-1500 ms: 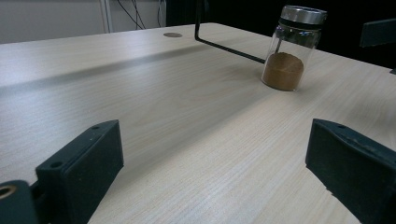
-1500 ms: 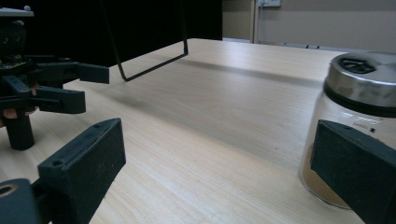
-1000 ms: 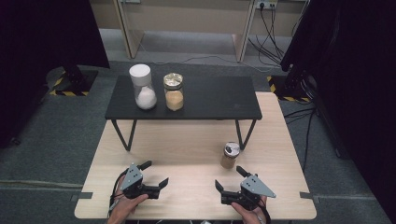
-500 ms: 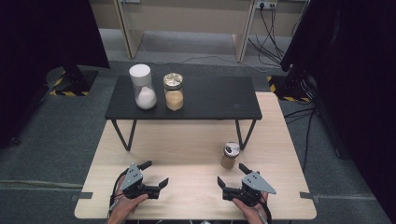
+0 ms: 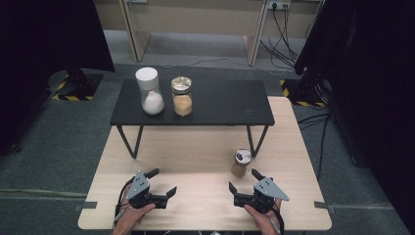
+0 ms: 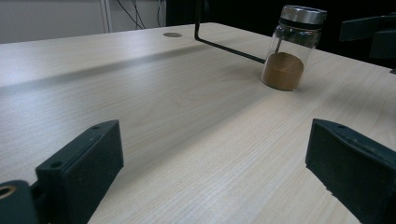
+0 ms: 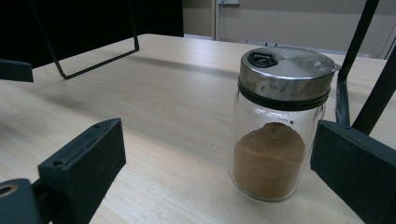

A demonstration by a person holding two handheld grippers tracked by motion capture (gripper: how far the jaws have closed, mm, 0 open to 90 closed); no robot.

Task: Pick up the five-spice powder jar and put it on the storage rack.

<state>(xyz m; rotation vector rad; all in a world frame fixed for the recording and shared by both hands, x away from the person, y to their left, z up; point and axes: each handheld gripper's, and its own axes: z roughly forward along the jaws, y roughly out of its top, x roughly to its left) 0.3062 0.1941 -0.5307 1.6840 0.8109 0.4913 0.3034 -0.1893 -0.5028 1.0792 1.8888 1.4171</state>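
In the high view, the small glass jar of brown powder with a metal lid stands right of centre on the light wooden table, just above the right tool, gaping. The left tool at lower left is spread too. In the left gripper view, the jar sits upper right, apparently untouched. In the right gripper view, it stands between the parted jaws.

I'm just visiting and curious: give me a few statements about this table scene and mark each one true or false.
1. The spice jar with brown powder stands upright on the wooden table. True.
2. The right claw is clamped on that jar. False: its jaws are open and the jar stands free ahead of them.
3. Two jars stand on the black shelf: a white-lidded jar and a gold-lidded jar. True.
4. The left claw holds a spoon. False: it is open and empty.
5. The spice jar has no lid. False: it wears a metal cap.
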